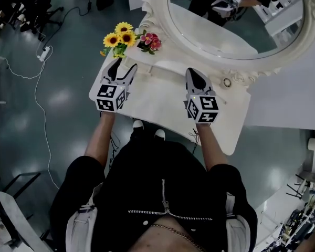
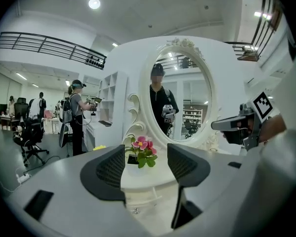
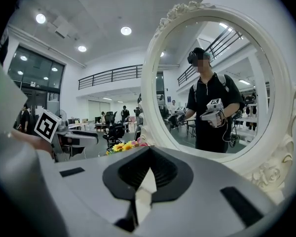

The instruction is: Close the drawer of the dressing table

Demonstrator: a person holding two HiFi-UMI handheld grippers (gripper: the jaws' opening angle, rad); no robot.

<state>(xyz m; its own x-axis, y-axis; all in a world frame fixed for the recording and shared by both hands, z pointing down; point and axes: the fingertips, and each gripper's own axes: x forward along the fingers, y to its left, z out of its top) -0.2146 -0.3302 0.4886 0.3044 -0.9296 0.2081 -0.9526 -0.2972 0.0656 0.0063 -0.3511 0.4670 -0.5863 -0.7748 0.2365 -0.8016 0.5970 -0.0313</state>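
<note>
At centre of the head view, seen from steeply above: white dressing table [image 1: 163, 106], with an oval mirror [image 1: 236, 20] in a carved frame at upper right. On the table's left corner, toward the top of the frame: sunflowers [image 1: 121, 38] and, just right of them, pink flowers [image 1: 149, 41].

Left of centre, over the tabletop: left gripper [image 1: 123, 70], pointing up the frame toward the flowers. Jaws spread wide, nothing pinched. Through the gap in the left gripper view: pink flowers [image 2: 142, 149] in a small pot, tabletop edge just below.

Right of centre: right gripper [image 1: 193, 75], pointing toward the mirror's lower rim. Jaws pressed together to a point, same in the right gripper view, nothing between them.

Grippers side by side, apart from each other. Contact with the tabletop: cannot tell.

Lower middle of the left gripper view, under the tabletop edge: drawer [image 2: 144, 199] front with a small knob [image 2: 135, 210]. Hidden beneath the tabletop in the head view. Fully shut or not: cannot tell.

Left side of the head view: cable [image 1: 39, 93] trailing over dark floor [image 1: 68, 104].
</note>
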